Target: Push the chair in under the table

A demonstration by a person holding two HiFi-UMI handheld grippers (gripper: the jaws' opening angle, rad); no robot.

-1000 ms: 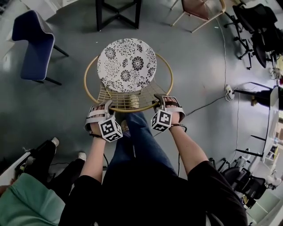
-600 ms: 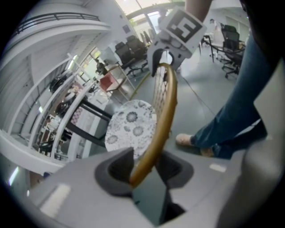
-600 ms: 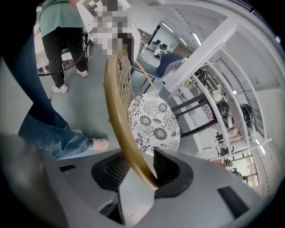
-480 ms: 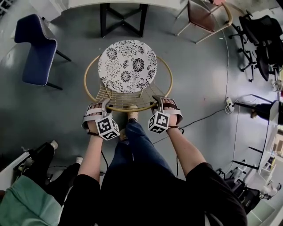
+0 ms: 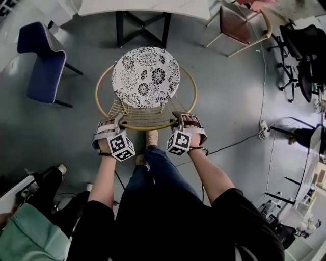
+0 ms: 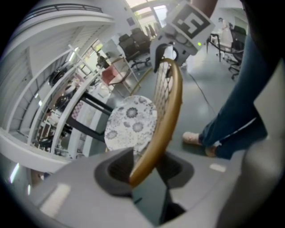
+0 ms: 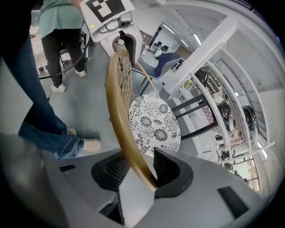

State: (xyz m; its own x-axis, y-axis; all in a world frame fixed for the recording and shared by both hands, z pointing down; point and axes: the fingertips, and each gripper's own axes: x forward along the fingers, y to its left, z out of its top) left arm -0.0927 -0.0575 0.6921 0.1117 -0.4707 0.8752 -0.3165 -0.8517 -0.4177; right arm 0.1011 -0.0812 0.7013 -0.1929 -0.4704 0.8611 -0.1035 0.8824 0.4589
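Note:
The chair has a round flower-print seat (image 5: 146, 76) and a gold hoop back (image 5: 147, 126) with wire mesh. It stands just before the white table (image 5: 142, 6) with black legs. My left gripper (image 5: 118, 121) is shut on the hoop's near-left part and my right gripper (image 5: 179, 116) on its near-right part. In the left gripper view the gold hoop (image 6: 167, 111) runs up from between the jaws of the left gripper (image 6: 142, 171) to the right gripper (image 6: 178, 26). In the right gripper view the hoop (image 7: 116, 116) sits between the jaws of the right gripper (image 7: 138, 171), seat (image 7: 156, 124) beyond.
A blue chair (image 5: 43, 61) stands at the left and a pink chair (image 5: 239, 25) at the table's right end. Black office chairs (image 5: 305, 46) line the right side. A power strip (image 5: 264, 127) and cable lie on the floor. A bystander (image 5: 30, 224) stands at lower left.
The chair and both grippers have moved toward the table, and more of the white tabletop shows at the top. The person has stepped forward behind the chair.

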